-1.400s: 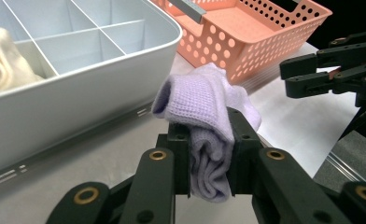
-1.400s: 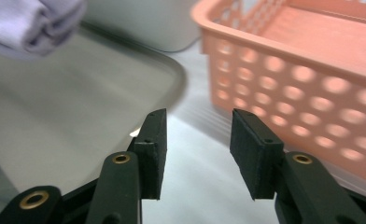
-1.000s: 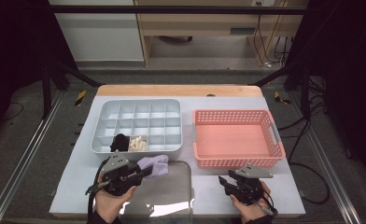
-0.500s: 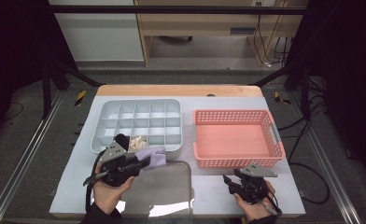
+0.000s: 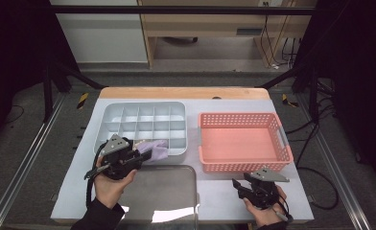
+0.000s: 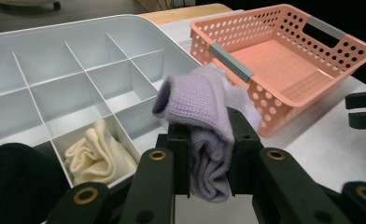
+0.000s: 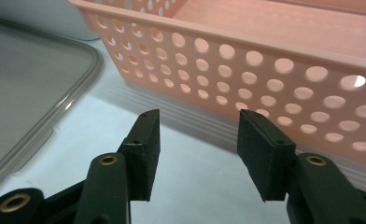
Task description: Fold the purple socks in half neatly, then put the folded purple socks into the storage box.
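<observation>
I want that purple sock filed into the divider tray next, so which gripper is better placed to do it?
Left. The left gripper is already shut on the lilac knitted sock beside the grey compartment tray. The right gripper sits open by the pink basket, farther away.

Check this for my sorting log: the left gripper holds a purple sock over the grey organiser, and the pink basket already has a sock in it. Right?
Not quite. The left gripper does hold the purple sock over the organiser, but the high view shows the basket empty.
</observation>
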A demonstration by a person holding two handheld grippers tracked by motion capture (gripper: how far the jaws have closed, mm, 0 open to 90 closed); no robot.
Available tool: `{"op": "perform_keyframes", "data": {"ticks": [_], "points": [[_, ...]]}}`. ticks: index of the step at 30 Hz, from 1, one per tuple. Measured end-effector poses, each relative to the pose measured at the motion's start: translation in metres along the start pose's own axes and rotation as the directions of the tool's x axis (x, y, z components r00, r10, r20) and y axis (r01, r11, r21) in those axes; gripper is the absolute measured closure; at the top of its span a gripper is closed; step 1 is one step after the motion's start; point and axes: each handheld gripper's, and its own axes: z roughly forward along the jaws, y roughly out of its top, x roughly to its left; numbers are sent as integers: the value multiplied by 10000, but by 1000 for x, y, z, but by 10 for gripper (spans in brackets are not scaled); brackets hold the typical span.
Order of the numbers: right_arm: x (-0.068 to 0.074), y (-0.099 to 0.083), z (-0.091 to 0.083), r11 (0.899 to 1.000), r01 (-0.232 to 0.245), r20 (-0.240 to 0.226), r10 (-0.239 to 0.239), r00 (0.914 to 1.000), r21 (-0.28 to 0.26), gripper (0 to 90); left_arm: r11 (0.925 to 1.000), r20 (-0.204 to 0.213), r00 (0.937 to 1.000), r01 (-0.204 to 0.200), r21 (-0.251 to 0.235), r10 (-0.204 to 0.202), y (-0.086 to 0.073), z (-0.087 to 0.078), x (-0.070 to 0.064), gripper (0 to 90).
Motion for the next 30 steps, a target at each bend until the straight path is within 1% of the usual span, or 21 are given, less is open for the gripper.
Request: {"op": "perform_keyframes", "data": {"ticks": [3, 6, 10, 12, 15, 18, 21, 24, 26, 30], "points": [[0, 0, 1, 10000, -10, 3, 10, 10000, 34, 498, 9999, -109, 9999, 84, 99, -83, 3, 3, 4, 738], [0, 0, 2, 10000, -37, -39, 37, 10000, 57, 498, 9998, -162, 9997, 184, 96, -182, 4, 5, 7, 739], [1, 0, 3, 10000, 54, -105, -53, 9999, 62, 498, 9995, -284, 9994, 224, 205, -218, 7, 9, 11, 738], [1, 0, 3, 10000, 37, -118, -37, 9999, 75, 499, 9993, -318, 9992, 264, 251, -256, 9, 12, 13, 739], [0, 0, 4, 9999, -21, -148, 22, 9999, 103, 499, 9991, -456, 9987, 227, 352, -211, 13, 17, 16, 739], [0, 0, 5, 9999, 5, -158, -3, 9999, 124, 499, 9983, -538, 9983, 267, 527, -239, 15, 24, 19, 739], [1, 0, 5, 9999, 17, -177, -15, 9998, 144, 501, 9971, -799, 9966, 261, 713, -204, 16, 33, 22, 739], [1, -1, 6, 9998, 71, -234, -67, 9997, 172, 505, 9955, -833, 9963, 304, 900, -229, 15, 42, 27, 739], [1, -1, 6, 9998, -5, -260, 10, 9997, 201, 507, 9941, -818, 9964, 320, 1035, -236, 14, 47, 28, 739], [0, -1, 7, 9997, 2, -319, 6, 9995, 235, 514, 9901, -927, 9956, 273, 1377, -146, 12, 57, 33, 739]]}}
